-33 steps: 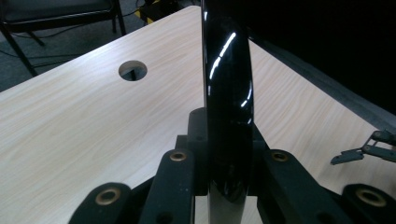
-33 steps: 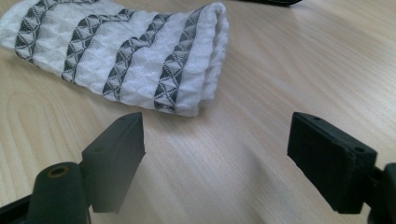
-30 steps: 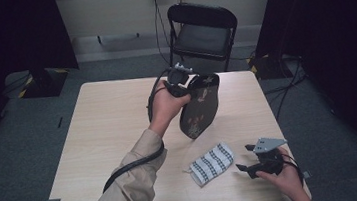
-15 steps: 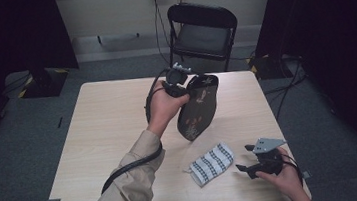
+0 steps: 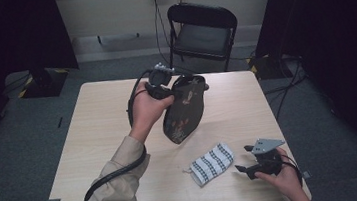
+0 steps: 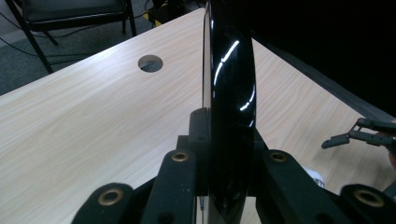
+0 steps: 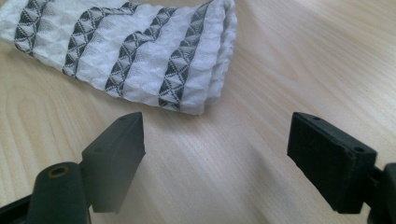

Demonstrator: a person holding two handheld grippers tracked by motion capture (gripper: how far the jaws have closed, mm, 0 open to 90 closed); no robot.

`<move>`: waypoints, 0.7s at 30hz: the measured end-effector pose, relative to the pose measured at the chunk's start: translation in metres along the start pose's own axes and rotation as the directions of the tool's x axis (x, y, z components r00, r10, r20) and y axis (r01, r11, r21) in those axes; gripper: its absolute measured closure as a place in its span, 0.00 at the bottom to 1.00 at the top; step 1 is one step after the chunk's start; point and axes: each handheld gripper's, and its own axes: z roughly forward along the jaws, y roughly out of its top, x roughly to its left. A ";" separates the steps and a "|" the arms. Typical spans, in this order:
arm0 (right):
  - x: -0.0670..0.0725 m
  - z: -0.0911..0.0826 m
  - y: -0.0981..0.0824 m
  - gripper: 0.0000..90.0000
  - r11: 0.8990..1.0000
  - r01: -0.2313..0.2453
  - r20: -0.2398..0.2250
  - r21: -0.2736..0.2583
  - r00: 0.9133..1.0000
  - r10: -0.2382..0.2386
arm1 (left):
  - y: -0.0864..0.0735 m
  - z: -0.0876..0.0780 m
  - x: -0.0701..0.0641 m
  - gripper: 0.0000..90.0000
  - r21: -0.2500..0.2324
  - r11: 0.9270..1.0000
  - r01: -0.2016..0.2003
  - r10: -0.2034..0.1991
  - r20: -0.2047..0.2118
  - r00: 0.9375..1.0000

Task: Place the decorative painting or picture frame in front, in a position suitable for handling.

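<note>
My left gripper [image 5: 174, 87] is raised over the middle of the table [image 5: 95, 139] and is shut on the rim of a dark oval plate [image 5: 183, 111] with a faint pattern, which hangs tilted on its edge. In the left gripper view the plate's glossy black rim [image 6: 229, 93] stands upright, pinched at my left gripper [image 6: 228, 158]. A folded white cloth with dark checks [image 5: 212, 163] lies near the front right. My right gripper [image 5: 243, 159] rests just right of it, open and holding nothing. The right gripper view shows the cloth [image 7: 126, 51] lying beyond my right gripper [image 7: 215, 140].
A black folding chair [image 5: 202, 27] stands behind the table's far edge. A round cable hole [image 6: 150, 63] pierces the tabletop near a far corner. The other gripper [image 6: 359, 133] shows at the right in the left gripper view. Dark curtains hang on both sides.
My left hand has carried the plate leftward and slightly up. The right gripper and the cloth have stayed where they were.
</note>
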 end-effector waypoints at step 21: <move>0.002 0.003 0.005 0.21 1.000 0.014 -0.003 0.005 1.000 -0.014 | -0.039 -0.030 0.008 0.90 -0.020 0.999 0.034 -0.034 -0.028 0.999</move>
